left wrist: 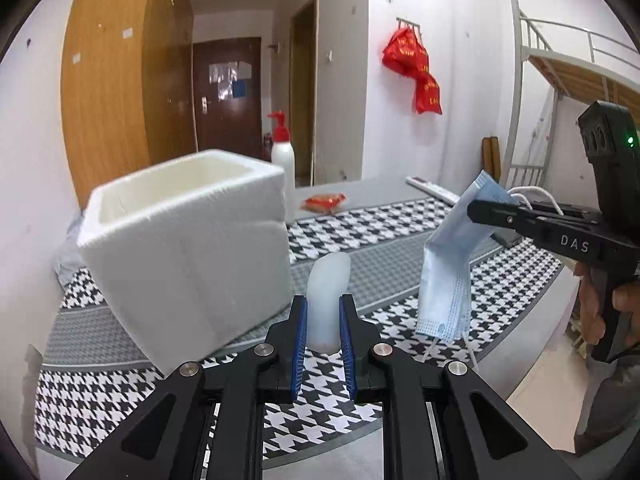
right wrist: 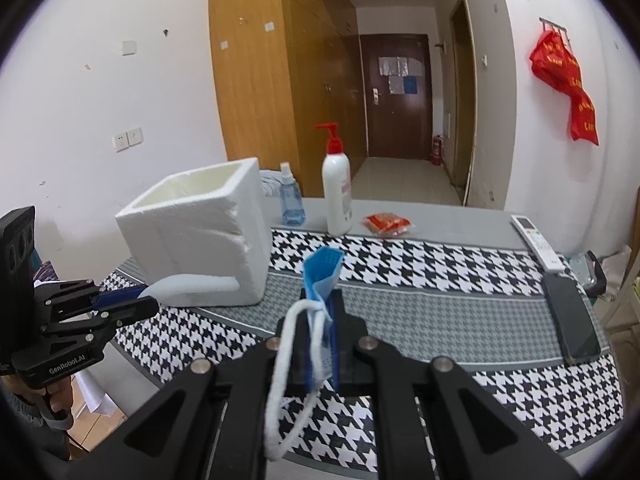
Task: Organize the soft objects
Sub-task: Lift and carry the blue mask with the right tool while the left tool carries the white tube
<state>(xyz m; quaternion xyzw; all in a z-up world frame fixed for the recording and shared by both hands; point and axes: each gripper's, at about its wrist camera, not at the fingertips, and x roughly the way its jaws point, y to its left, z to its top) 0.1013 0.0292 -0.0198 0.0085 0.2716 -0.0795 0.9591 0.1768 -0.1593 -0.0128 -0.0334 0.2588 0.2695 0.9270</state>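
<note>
The white foam box [left wrist: 188, 248] stands open-topped on the houndstooth-covered surface [left wrist: 400, 232], at ten o'clock from the left claw [left wrist: 323, 340]. That claw points forward and somewhat downward, its blue-padded jaws nearly closed and gripping a pale, translucent soft piece [left wrist: 328, 300] that sticks up toward twelve o'clock, held clear of the cloth. At three o'clock from it, the right claw [left wrist: 486, 210], with a hand [left wrist: 600, 304] on its grip, reaches in from the side with jaws fully closed on a blue face mask [left wrist: 448, 264], which hangs down in folds, its white ear loops trailing.

Behind the box, at twelve o'clock in the right wrist view, stand a white pump bottle with a red top [right wrist: 337, 196] and a small blue spray bottle [right wrist: 291, 200]; a red packet [right wrist: 387, 224] lies at one o'clock. A white remote [right wrist: 536, 242] and a dark phone [right wrist: 572, 320] lie at two and three o'clock.

The right claw's body reads "DAS"; the left one's reads "GenRoboLAI".
</note>
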